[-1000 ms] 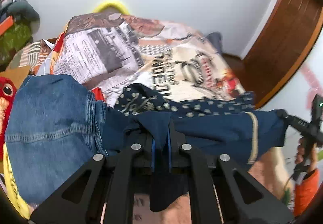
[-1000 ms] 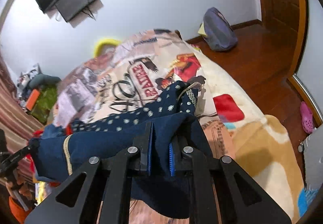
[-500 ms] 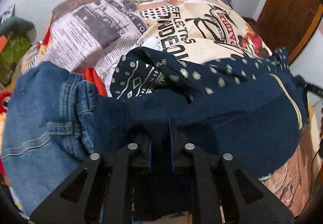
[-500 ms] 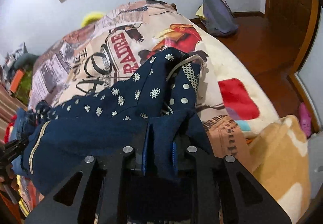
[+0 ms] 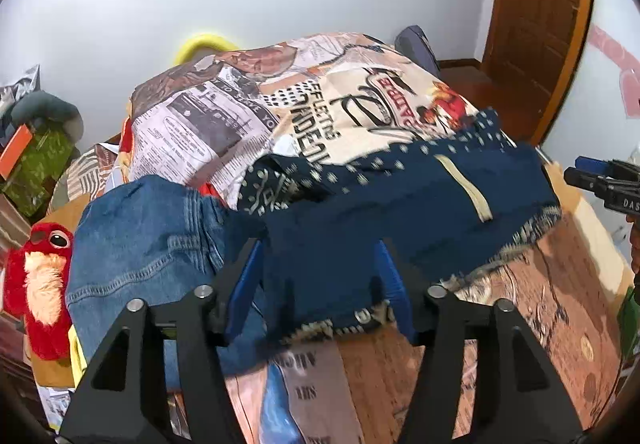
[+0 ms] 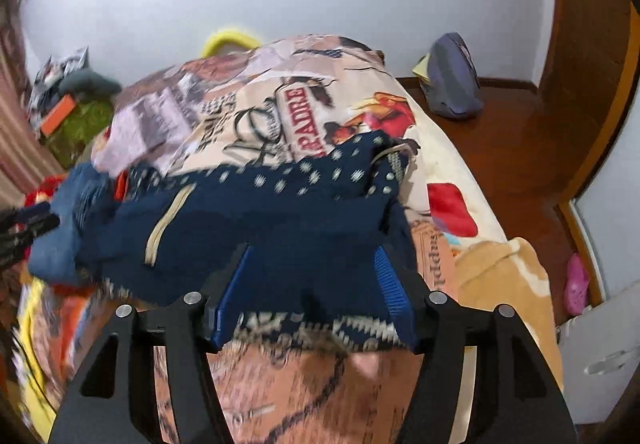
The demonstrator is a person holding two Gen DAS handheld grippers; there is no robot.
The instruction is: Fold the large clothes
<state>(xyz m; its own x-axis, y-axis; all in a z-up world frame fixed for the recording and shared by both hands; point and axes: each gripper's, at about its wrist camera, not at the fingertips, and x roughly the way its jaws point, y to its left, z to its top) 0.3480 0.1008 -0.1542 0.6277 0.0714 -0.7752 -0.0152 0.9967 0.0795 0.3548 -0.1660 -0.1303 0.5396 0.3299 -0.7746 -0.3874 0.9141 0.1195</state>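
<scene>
Across the printed bed cover [image 5: 240,131] the navy garment [image 5: 400,211] lies folded over, both grippers' jaws just opening apart, jeans [image 5: 140,236] still unfolded.

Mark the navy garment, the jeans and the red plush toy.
navy garment [image 5: 400,219], left wrist view, plain folded middle.
jeans [image 5: 140,244], left wrist view, denim panel above the seam.
red plush toy [image 5: 40,276], left wrist view, pale chest.
</scene>
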